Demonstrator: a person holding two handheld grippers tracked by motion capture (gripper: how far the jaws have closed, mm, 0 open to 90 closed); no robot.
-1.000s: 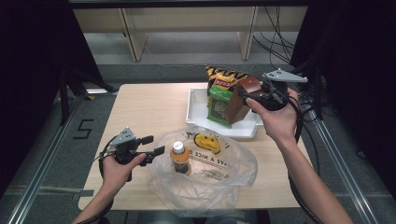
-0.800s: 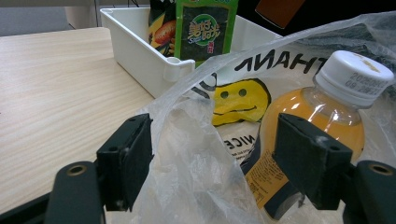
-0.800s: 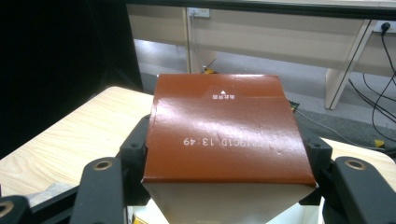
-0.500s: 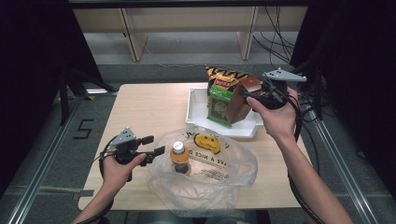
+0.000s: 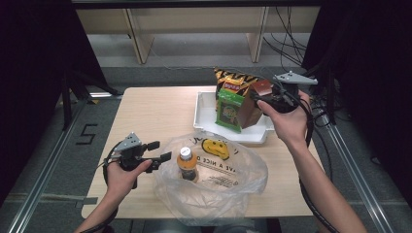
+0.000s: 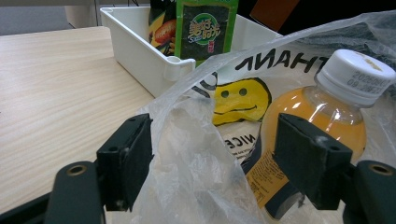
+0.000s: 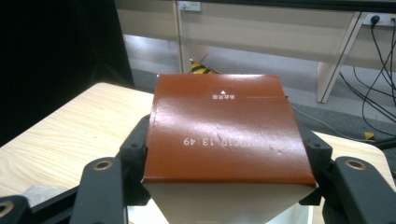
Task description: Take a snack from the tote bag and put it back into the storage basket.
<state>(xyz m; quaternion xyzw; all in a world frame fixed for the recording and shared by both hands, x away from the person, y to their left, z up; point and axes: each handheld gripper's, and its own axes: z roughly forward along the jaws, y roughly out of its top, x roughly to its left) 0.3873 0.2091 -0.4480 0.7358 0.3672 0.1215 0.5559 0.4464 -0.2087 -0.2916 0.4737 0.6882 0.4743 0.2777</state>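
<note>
right gripper (image 7: 224,158) clamps brown box (image 7: 226,128) "13:49" | left gripper (image 6: 212,158) fingers apart | bag (image 6: 196,154) "nice"

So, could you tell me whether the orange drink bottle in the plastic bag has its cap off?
No, the bottle wears its white cap, seen plainly in the left gripper view.

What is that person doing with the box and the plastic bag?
The person seems to be packing snacks into a bag. The right gripper is shut on a brown box above the white tray. The left gripper has its jaws open around the rim of the plastic bag, which already holds a bottle of orange drink.
</note>
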